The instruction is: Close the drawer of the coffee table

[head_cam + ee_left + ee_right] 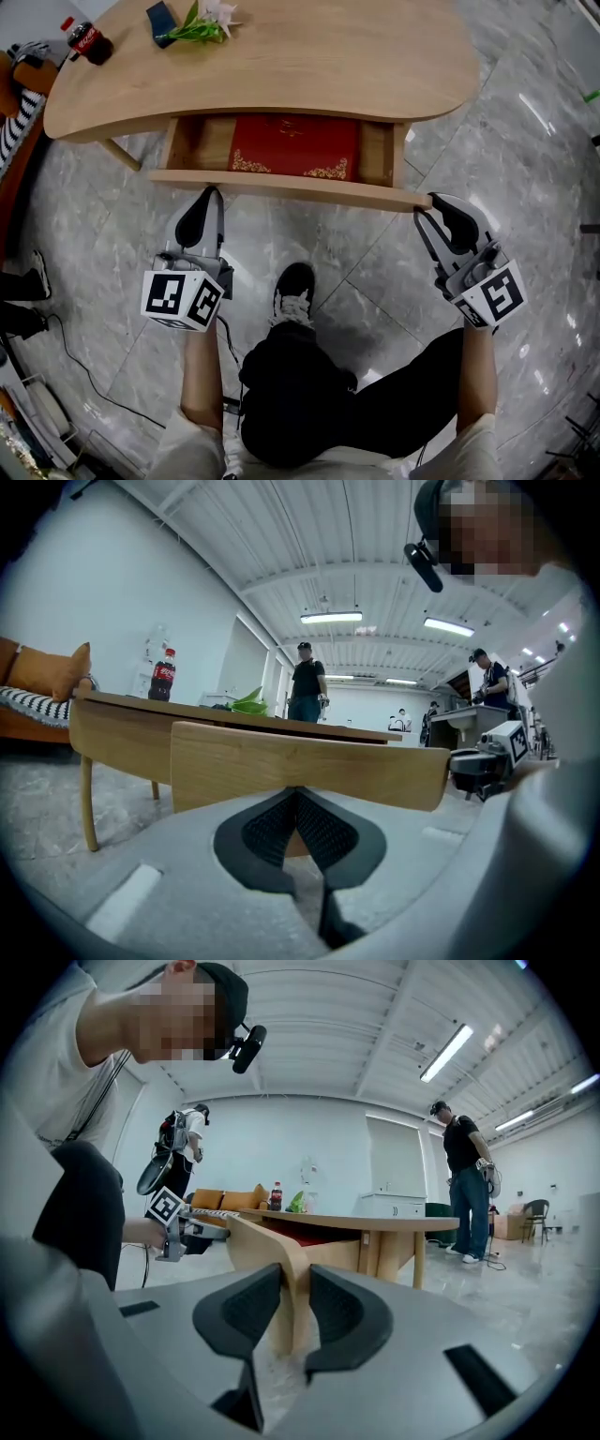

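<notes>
The wooden coffee table (309, 56) has its drawer pulled out toward me, with a red, gold-trimmed lining (295, 145) showing inside. The drawer front (291, 186) is a long wooden panel. My left gripper (212, 193) is shut and empty, its tip right at the left part of the panel; in the left gripper view (298, 794) the panel (309, 761) stands just beyond the closed pads. My right gripper (427, 206) is at the panel's right end. In the right gripper view (292, 1283) the panel's end edge (267, 1241) sits between both pads, which touch it.
A cola bottle (89, 40), a green plant (202, 23) and a dark blue object (161, 19) lie on the tabletop. My black shoe (295, 291) rests on the marble floor below the drawer. A sofa (14, 84) stands far left; people stand across the room.
</notes>
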{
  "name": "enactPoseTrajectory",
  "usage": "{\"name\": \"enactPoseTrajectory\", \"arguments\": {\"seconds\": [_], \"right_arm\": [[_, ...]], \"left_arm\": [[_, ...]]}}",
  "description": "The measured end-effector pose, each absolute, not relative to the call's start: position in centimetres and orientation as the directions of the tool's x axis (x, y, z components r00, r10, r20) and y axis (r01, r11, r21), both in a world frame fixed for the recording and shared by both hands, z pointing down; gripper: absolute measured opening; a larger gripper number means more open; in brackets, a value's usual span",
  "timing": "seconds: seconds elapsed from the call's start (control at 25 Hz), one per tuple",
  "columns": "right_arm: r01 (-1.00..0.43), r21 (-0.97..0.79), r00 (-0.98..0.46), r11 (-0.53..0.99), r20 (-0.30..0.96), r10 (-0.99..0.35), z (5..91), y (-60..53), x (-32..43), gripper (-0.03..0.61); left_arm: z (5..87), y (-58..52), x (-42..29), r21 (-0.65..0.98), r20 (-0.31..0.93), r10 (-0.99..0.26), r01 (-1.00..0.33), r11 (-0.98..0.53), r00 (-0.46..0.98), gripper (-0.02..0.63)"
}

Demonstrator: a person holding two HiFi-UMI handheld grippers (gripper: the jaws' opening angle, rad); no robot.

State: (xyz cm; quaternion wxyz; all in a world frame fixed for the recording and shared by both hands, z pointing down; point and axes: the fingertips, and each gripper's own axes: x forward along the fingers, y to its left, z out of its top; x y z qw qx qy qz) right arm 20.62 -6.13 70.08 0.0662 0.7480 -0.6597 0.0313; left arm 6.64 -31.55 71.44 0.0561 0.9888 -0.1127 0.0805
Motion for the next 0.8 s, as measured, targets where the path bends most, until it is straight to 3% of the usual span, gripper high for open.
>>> {"name": "enactPoseTrajectory", "arguments": {"seconds": [0.44,0.8], "right_arm": [[-0.988,0.084,0.142,-0.132,0.132,-0.981,70.4,-6.9,22.9,0.107],[-0.985,0.089,0.161,-0.151,0.113,-0.98,70.3,-8.0,24.3,0.11]], "left_arm": [[72.0,-32.3,9.0,-0.001,0.148,-0.241,-0.244,-0.97,0.959,0.009],[71.7,-33.2,10.0,0.043,0.184,-0.205,-0.216,-0.975,0.961,0.009]]}}
